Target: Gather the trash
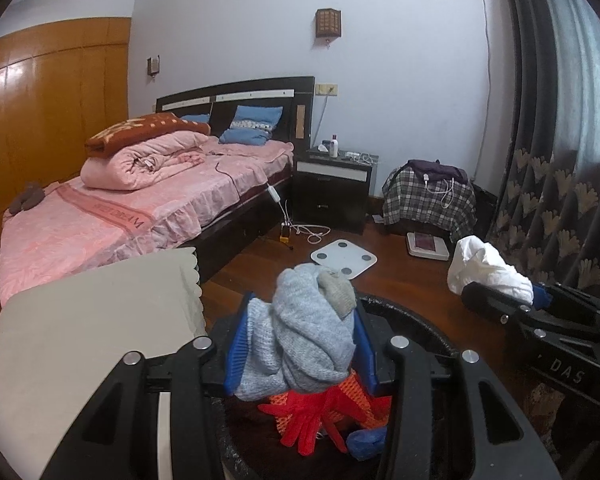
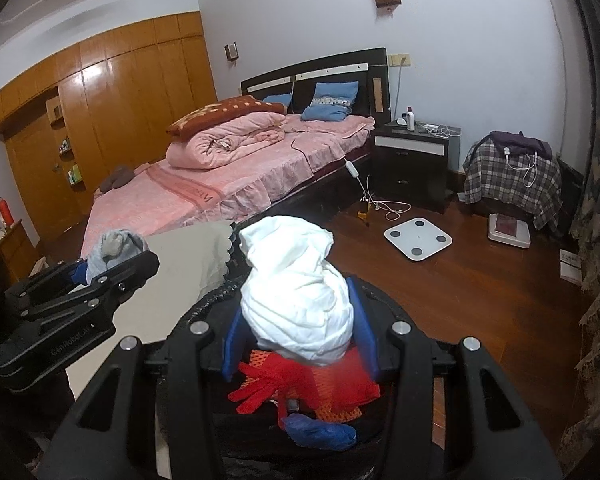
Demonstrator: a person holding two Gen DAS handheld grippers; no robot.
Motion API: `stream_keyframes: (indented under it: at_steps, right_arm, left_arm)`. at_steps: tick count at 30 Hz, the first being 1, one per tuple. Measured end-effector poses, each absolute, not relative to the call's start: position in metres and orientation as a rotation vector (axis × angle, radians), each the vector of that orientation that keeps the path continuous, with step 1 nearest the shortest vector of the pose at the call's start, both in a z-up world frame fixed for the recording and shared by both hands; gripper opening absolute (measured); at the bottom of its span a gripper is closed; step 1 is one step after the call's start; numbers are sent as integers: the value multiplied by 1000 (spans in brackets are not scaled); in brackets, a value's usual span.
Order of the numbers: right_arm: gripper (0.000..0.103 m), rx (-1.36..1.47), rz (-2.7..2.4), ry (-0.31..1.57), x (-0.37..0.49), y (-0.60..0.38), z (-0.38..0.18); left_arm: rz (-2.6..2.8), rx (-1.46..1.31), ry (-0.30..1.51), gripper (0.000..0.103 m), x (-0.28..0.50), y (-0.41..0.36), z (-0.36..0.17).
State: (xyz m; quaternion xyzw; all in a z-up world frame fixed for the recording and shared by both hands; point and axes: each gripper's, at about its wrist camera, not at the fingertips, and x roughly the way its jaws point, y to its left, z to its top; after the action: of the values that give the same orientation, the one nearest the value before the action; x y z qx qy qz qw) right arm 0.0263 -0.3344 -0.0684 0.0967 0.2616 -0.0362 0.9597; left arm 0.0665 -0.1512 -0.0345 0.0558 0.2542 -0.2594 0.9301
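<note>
A bedroom with a dark wooden floor [image 2: 460, 280] frames both views, and directly beneath the fingers sits a black bin [image 1: 412, 320], its rim partly cut off by the gripper bodies. Inside it, just below the fingertips, lie red mesh netting [image 2: 300, 384] and a blue crumpled wad [image 2: 320, 434] — the bin's bottom is too dark to make out. The left gripper [image 1: 300, 340] has its blue pads closed narrowly on a bundled grey sock [image 1: 312, 332], held over the bin. The right gripper [image 2: 296, 320] clamps a crumpled white cloth [image 2: 296, 292] between its pads, also above the bin, beside the other tool. Left of the fingers a beige cloth-covered surface [image 1: 92, 320] runs out of frame. Beyond the fingertips a white bathroom scale [image 1: 344, 258] lies on the floor; farther off stand a pink-covered bed [image 1: 140, 200] and a dark nightstand [image 1: 332, 188].
</note>
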Motion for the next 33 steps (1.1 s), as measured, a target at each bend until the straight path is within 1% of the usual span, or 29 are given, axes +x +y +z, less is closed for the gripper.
stream_keyframes:
  at_steps: [5, 7, 9, 10, 11, 12, 13, 14, 15, 16, 17, 18, 20, 26, 33]
  right_arm:
    - [45, 191, -64, 549, 34, -336, -77]
    - [47, 199, -60, 553, 37, -339, -81]
    - [51, 203, -62, 559, 39, -341, -85]
    - [55, 197, -72, 562, 41, -342, -87]
    - [62, 192, -83, 565, 43, -343, -89]
    - [65, 190, -90, 575, 45, -345, -93]
    - [70, 189, -98, 578, 47, -347, -94]
    - [76, 190, -108, 578, 47, -348, -96]
    - [80, 192, -113, 580, 47, -350, -97]
    - [88, 193, -115, 579, 46, -351, -98]
    - [92, 189, -125, 575, 45, -351, -98]
    - [93, 184, -142, 568, 43, -351, -97]
    - [97, 188, -145, 571, 41, -352, -97]
    - [97, 217, -142, 560, 30, -350, -85]
    - [97, 202, -96, 535, 20, -327, -62]
  left_arm:
    - [-539, 111, 539, 45, 75, -157, -44]
    - [-547, 104, 546, 45, 79, -159, -46]
    - [-573, 93, 561, 50, 84, -161, -49]
    - [-589, 83, 568, 52, 87, -161, -50]
    - [-595, 75, 570, 58, 89, -161, -50]
    - [-606, 66, 571, 62, 90, -160, -51]
    - [-611, 63, 571, 65, 91, -160, -51]
    - [-615, 59, 567, 70, 92, -158, -50]
    - [-619, 54, 562, 75, 92, -156, -49]
    - [-619, 51, 557, 77, 92, -155, -49]
    - [-614, 52, 552, 80, 92, -154, -49]
    - [-600, 55, 547, 83, 92, -151, -47]
    - [-585, 51, 540, 86, 91, -146, -45]
    - [-495, 39, 511, 96, 85, -115, -30]
    - [-419, 47, 509, 97, 67, -83, -17]
